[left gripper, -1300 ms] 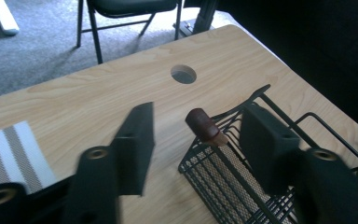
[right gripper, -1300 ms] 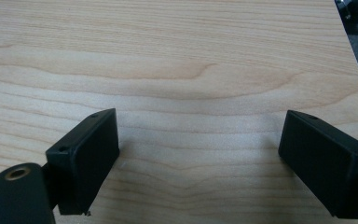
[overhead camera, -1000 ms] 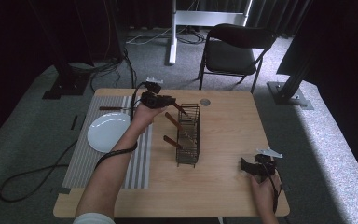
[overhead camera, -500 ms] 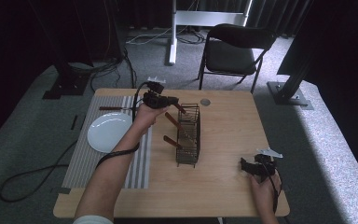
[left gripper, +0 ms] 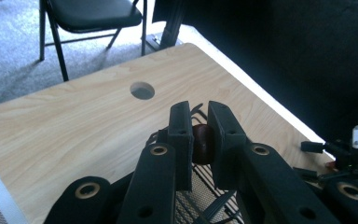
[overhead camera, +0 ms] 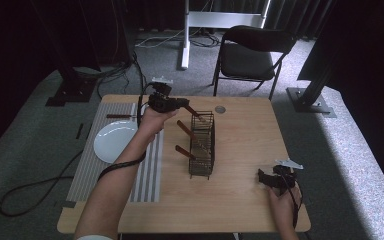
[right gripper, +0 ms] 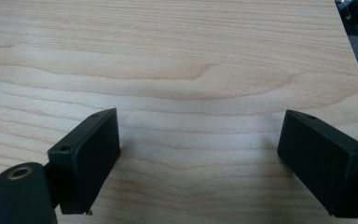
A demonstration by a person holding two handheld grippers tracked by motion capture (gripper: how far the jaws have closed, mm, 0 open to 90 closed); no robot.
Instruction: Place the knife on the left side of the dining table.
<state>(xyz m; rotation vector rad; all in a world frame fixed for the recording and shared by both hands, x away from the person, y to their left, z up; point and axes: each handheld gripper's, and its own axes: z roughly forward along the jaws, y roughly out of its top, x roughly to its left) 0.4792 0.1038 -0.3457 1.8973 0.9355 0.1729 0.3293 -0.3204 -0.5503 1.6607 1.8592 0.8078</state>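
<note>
Since the earlier frame, the left hand-held gripper [overhead camera: 184,105] has been raised slightly above the wire basket [overhead camera: 202,145], its jaws pinching a brown-handled utensil [left gripper: 202,142]. Extraction from the basket is judged under way; a straight lift is needed next. The right hand-held gripper [right gripper: 198,158] rests spread on the worktop [overhead camera: 245,140].

A wire rack [overhead camera: 202,145] stands mid-frame on the tabletop [overhead camera: 245,145], utensil handles [overhead camera: 185,129] jutting left from it. A plate [overhead camera: 114,141] lies left on a mat [overhead camera: 150,175]; a chair [overhead camera: 252,52] stands behind, upper centre.
</note>
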